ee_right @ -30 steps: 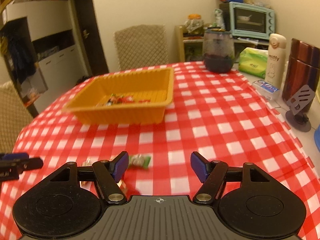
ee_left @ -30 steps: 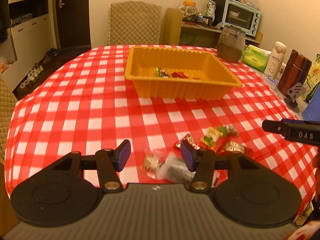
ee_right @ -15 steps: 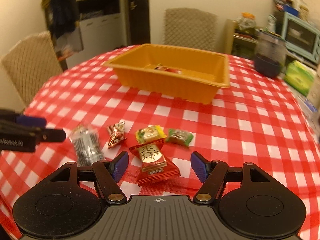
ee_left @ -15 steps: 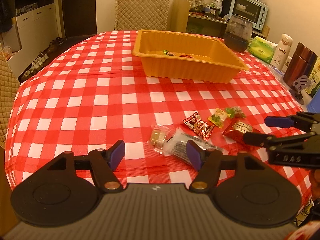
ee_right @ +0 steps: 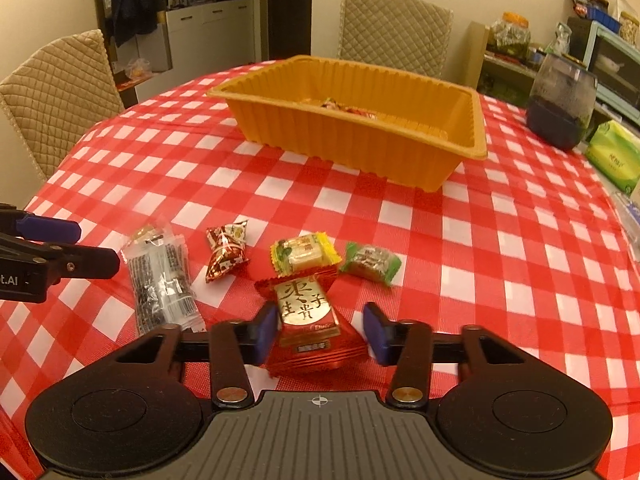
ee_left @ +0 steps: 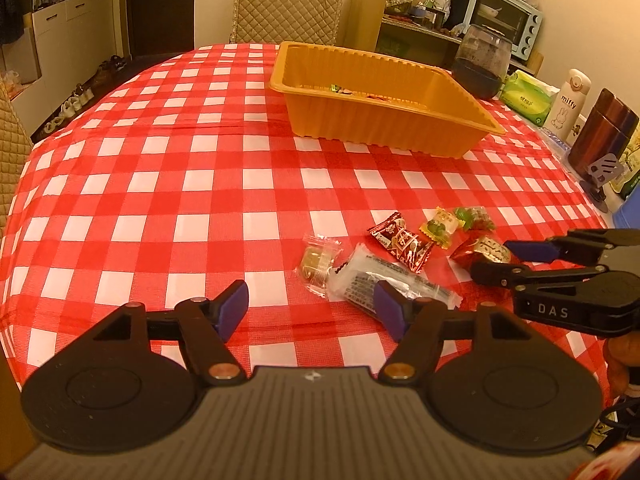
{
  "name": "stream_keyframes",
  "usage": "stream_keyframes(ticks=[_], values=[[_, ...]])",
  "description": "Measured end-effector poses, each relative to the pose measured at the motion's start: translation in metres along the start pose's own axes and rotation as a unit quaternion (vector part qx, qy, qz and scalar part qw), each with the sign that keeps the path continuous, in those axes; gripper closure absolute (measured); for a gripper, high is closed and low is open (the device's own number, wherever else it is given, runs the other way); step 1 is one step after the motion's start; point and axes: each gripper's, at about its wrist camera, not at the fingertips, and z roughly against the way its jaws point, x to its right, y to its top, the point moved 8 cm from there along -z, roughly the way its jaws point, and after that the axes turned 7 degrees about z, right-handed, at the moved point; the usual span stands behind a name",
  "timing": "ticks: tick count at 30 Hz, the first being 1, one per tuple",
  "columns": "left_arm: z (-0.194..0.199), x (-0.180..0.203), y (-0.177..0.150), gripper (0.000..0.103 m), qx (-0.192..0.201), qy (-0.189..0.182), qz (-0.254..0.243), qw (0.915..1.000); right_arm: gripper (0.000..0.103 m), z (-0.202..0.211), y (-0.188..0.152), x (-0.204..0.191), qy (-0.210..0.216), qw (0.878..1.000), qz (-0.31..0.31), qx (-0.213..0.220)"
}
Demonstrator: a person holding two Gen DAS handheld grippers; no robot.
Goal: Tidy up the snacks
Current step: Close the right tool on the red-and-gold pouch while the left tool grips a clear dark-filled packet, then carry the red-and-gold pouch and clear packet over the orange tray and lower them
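Snacks in crinkly wrappers lie loose on the near part of a red-and-white checked tablecloth (ee_right: pixel 460 232). The right gripper (ee_right: pixel 320 330) is closing its blue-padded jaws around a glossy red packet (ee_right: pixel 310 320) with a gold panel of Chinese characters; the left pad looks right at the wrapper's edge, the right pad shows a gap, so no firm pinch is visible. Just beyond it sit a yellow-edged candy (ee_right: pixel 302 254), a green-wrapped candy (ee_right: pixel 370 262) to its right and a red foil candy with twisted ends (ee_right: pixel 226 254) to its left.

The left gripper (ee_left: pixel 312 310) stands half open with nothing between its pads, poised over a clear packet printed with fine black text (ee_left: pixel 384 280), too small to read; its right finger covers part of it. A small clear wrapper holding a pale block (ee_left: pixel 318 260) lies just left of that.

Farther off stands a ribbed orange plastic tray (ee_left: pixel 384 128) with a few wrapped sweets inside, mostly hidden by its wall. At the far right are a white bottle lettered "miffy" (ee_left: pixel 568 104), a brown metal flask (ee_left: pixel 602 128), a green tissue pack (ee_left: pixel 526 96) and a dark-bottomed glass jar (ee_left: pixel 482 60). The right gripper's side reads "DAS".
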Motion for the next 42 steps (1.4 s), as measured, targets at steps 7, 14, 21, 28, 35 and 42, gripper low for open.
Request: stream_keyframes(ticks=[7,14,21,28,35,42], values=[[0.000,0.000,0.000,0.036,0.000,0.000,0.001,1.0000,0.075,0.006,-0.001,-0.008,0.006,1.000,0.004,0.004],[0.000,-0.001,0.000,0.035,0.000,0.001,0.006,1.0000,0.075,0.007,0.003,-0.045,0.051,0.997,0.050,0.015],[-0.003,0.004,-0.001,0.034,-0.008,-0.016,0.018,0.9997,0.075,0.016,-0.003,-0.068,0.099,0.994,0.054,0.012],[-0.015,0.030,-0.007,0.037,-0.019,-0.036,-0.031,0.9987,0.075,0.017,-0.005,-0.025,0.005,1.000,0.002,0.001],[-0.028,0.050,-0.020,0.060,-0.040,-0.032,-0.097,0.9940,0.075,0.018,-0.008,-0.003,-0.015,0.999,-0.039,-0.004],[-0.027,0.053,-0.025,0.068,-0.039,-0.020,-0.127,0.9910,0.075,0.018,-0.006,-0.002,-0.014,0.999,-0.046,-0.002]])
